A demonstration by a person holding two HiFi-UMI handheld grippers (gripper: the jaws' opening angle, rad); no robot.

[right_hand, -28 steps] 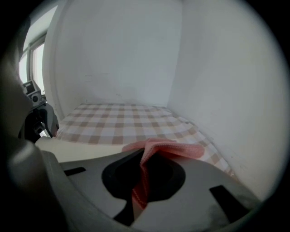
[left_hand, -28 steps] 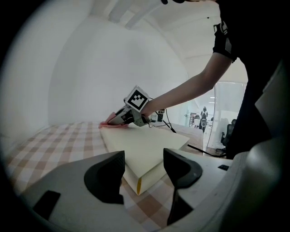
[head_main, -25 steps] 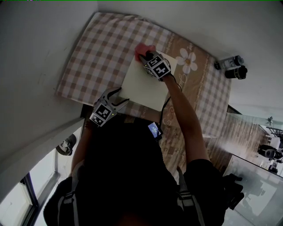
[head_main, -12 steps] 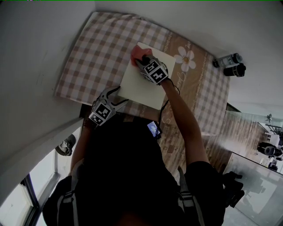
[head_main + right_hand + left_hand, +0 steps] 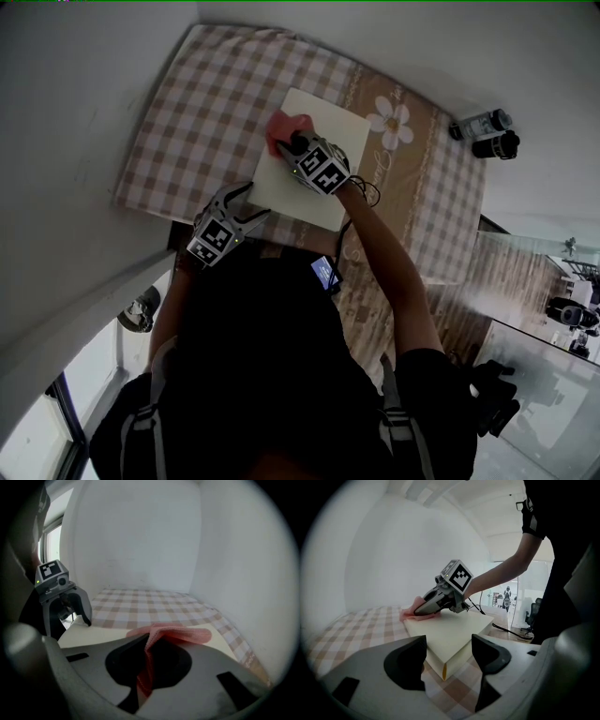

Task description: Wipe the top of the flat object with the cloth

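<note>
A cream flat block [image 5: 323,169] lies on the checked tablecloth [image 5: 202,112]. My right gripper [image 5: 292,143] is shut on a pink cloth [image 5: 279,125] and presses it onto the block's far left part. In the right gripper view the cloth [image 5: 174,633] is pinched between the jaws [image 5: 147,667]. The left gripper [image 5: 247,199] is at the block's near left corner. Its jaws [image 5: 449,654] have just been opening and stand apart on either side of that corner [image 5: 443,670], not pressing it. The left gripper view also shows the right gripper [image 5: 424,610] on the cloth [image 5: 408,615].
A daisy print [image 5: 392,120] marks the tablecloth right of the block. Two dark cylinders [image 5: 486,136] stand on the floor beyond the table's right end. White walls close in the table's left and far sides. A black cable [image 5: 511,629] trails from the right gripper.
The right gripper has dragged the pink cloth leftward and nearer over the block's top. The left gripper stays at the near corner.
</note>
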